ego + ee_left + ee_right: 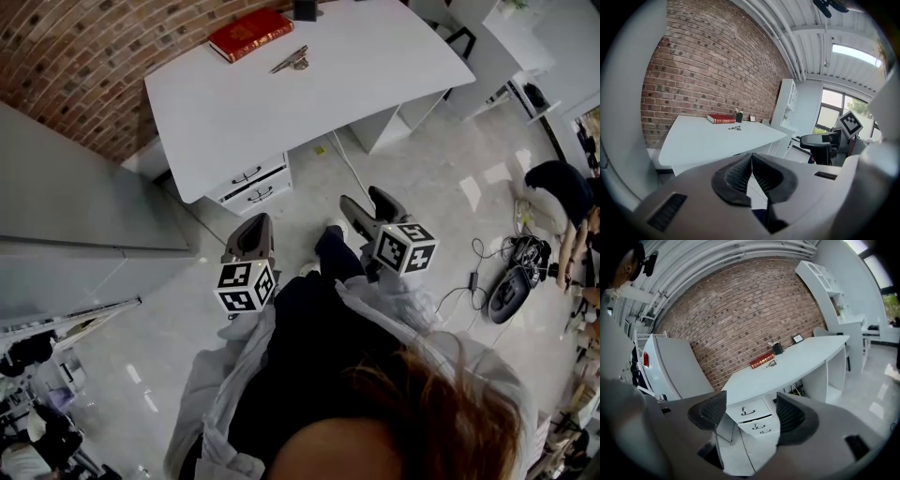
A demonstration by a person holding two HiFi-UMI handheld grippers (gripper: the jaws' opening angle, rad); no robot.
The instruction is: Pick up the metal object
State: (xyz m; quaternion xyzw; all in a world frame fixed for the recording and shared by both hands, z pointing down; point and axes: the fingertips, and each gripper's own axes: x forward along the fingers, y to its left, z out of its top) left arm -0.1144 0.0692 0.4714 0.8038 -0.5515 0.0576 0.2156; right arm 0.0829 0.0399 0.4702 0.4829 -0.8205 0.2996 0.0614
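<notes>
Metal object: small, slim, silvery-grey, clip-like, with a pointed end. It lies flat and askew on the far part of the white table, just near of the red book and apart from it. Left gripper: jaws together, nothing between. Right gripper: jaws wide apart, empty. Both are over the floor, well apart from the object.

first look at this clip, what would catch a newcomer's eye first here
The white table against the brick wall stands out, with a red book and a small metal object near its far edge. Nearer, short of the table, the left gripper is shut and the right gripper open with nothing between its jaws.
</notes>
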